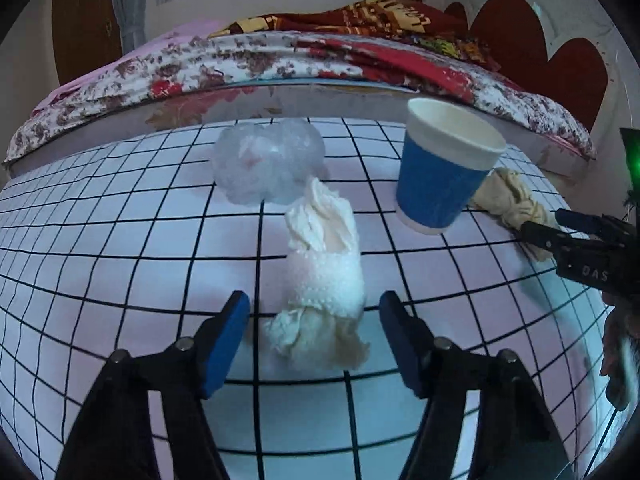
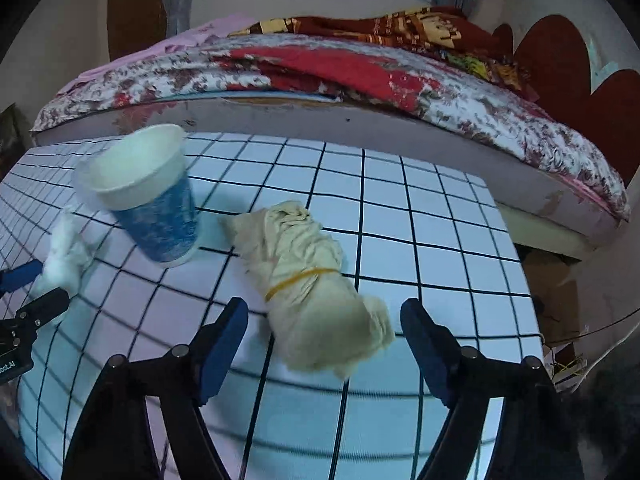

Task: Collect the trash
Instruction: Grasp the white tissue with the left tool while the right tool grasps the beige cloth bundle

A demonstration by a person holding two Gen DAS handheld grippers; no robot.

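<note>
White cloth with a black grid covered the table (image 1: 120, 240), which stood against a bed (image 1: 280, 56) with a floral spread. On it stood a blue paper cup (image 1: 444, 168), upright and open, the likely place for the trash. Behind the middle lay a crumpled clear plastic bag (image 1: 264, 160), touching the far tip of a white tissue wad (image 1: 324, 280). Just right of the cup lay a cream cloth bundle (image 2: 312, 280) bound by 1 yellow rubber band (image 2: 296, 278).

My left gripper (image 1: 314, 320) stood wide open with the near end of the tissue wad between its 2 pads, gripping nothing yet. My right gripper (image 2: 324, 328) was equally open, with the near end of the cloth bundle between its pads, also empty.

I judged this the first pick on both sides, nothing collected yet. Next, each pair of jaws needed to close squarely on its soft roll, then lift clear without knocking over the light cup.
</note>
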